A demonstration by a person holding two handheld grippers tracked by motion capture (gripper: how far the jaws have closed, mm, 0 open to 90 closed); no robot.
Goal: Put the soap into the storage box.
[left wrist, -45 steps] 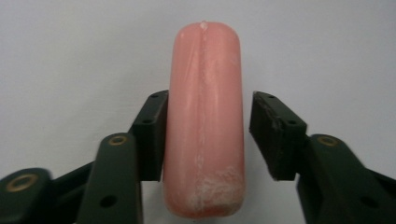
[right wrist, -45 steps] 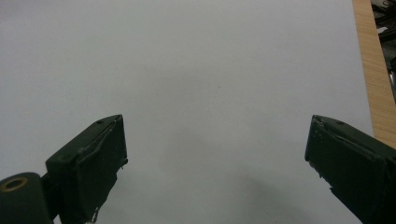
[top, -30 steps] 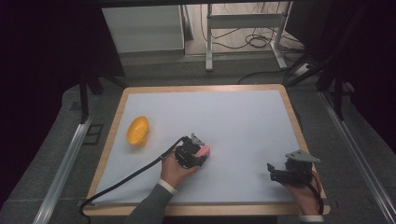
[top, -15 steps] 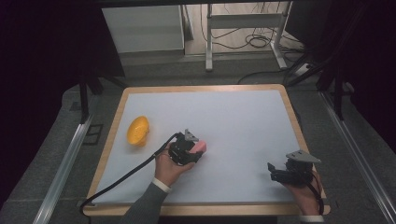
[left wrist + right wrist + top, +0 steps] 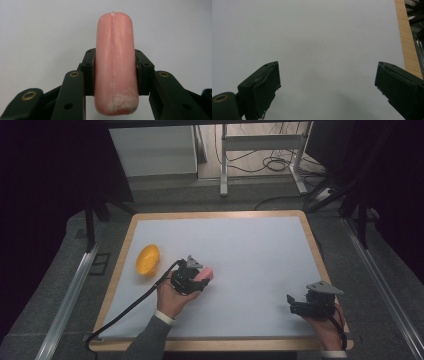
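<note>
Pickup looks done: left gripper (image 5: 115, 75) pinches the smooth pink plastic sausage (image 5: 115, 62) mid-frame; the yellow oval bowl (image 5: 148, 259), centre-left, probably awaits; right gripper (image 5: 327, 87) spread, idle.

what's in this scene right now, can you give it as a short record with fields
surface: white sheet on a wood-edged table
left gripper: shut on the pink rounded sausage-shaped piece, its black fingers pressing both sides
pink piece in high view: just right of the left gripper
right gripper: open, nothing between its fingers, over the sheet near the table's right front
other object: orange oval bowl-like thing, on the sheet left of the left gripper, apart from it
</note>
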